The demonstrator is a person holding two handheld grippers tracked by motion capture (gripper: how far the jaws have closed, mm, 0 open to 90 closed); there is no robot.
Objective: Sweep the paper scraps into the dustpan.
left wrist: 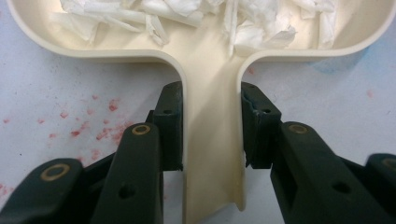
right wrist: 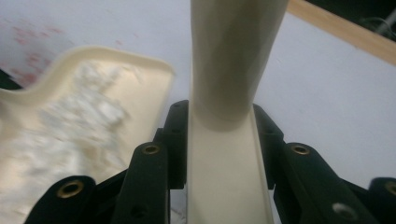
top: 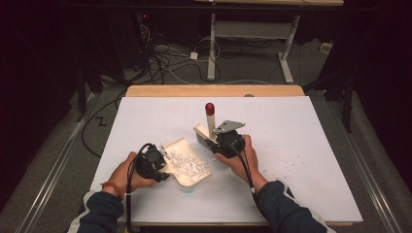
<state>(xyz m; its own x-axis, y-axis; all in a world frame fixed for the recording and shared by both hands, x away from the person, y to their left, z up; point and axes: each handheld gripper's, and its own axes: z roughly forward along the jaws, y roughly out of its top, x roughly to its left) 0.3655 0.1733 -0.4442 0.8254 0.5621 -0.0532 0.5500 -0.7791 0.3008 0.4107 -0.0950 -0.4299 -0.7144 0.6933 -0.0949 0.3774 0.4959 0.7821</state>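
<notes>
From the high view, the cream dustpan (top: 187,164) sits on the white surface (top: 301,145) right in front of me, heaped with white paper scraps (top: 187,162). My left gripper (top: 154,162) is at the dustpan's left end; my right gripper (top: 224,141) is just right of the dustpan, holding a cream brush (top: 210,127) whose handle stands upright, red cap (top: 209,108) on top. Small crumbs (top: 286,158) lie scattered to the right of the dustpan, well apart from it.

Left gripper view now: my jaws are clamped on the dustpan's handle (left wrist: 212,140), one pad on each side, touching. Beyond the handle the pan is full of scraps (left wrist: 261,28). Red specks (left wrist: 93,126) stain the surface left of the handle.

Right gripper view: jaws closed on the brush (right wrist: 229,158), its round handle (right wrist: 233,56) rising straight ahead and blocking the middle. The dustpan (right wrist: 93,93) lies just left of it, blurred, scraps inside.
</notes>
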